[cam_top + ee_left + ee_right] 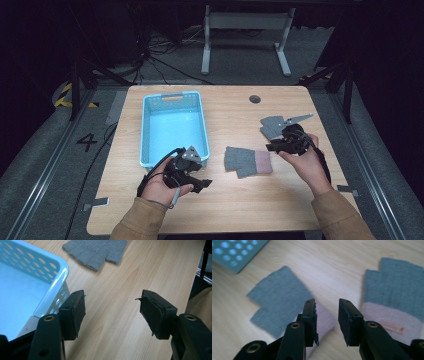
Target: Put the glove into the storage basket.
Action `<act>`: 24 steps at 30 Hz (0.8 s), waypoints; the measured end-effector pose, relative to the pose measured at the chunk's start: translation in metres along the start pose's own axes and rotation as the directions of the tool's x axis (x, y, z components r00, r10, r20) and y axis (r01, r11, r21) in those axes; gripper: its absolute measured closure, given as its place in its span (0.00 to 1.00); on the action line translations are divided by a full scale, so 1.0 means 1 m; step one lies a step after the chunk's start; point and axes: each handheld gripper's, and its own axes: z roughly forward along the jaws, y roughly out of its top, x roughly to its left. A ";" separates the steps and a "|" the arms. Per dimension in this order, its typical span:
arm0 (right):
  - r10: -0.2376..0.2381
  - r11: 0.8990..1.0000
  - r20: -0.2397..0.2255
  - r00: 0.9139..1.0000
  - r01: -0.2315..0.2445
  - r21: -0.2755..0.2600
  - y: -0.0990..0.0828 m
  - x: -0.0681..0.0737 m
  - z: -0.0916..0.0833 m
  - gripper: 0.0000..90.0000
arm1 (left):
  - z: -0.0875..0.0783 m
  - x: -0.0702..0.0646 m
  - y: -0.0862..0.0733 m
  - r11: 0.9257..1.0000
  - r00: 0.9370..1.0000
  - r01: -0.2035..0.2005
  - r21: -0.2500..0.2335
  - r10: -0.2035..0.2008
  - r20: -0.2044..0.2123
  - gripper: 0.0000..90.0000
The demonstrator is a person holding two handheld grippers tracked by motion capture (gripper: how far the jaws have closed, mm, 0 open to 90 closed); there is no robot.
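A light blue basket (pixel 174 127) is seen on the left half of the wooden table (pixel 225 210). The left gripper (pixel 197 184) is held just near of the basket's right corner, its jaws spread wide over bare wood. One grey glove (pixel 248 161) is laid at the table's middle, another glove (pixel 271 126) to the far right. The right gripper (pixel 271 147) is held between them, jaws partly apart, nothing clamped.

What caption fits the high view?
Two hand-held grippers, left gripper and right gripper, near gloves and a blue basket.
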 end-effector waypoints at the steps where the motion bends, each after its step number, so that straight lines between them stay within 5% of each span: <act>1: 0.001 1.000 0.018 1.000 -0.001 0.000 0.002 -0.004 0.002 0.74 | 0.000 0.000 0.000 1.000 1.000 -0.001 0.002 0.001 -0.001 0.42; 14: 0.099 0.993 0.173 0.980 -0.108 0.044 0.021 -0.057 0.036 0.62 | -0.004 0.004 -0.001 1.000 1.000 0.013 0.015 -0.013 -0.023 0.44; 24: 0.166 0.979 0.218 0.962 -0.187 0.080 0.018 -0.088 0.062 0.59 | -0.003 0.006 -0.002 0.999 1.000 0.030 0.022 -0.030 0.004 0.44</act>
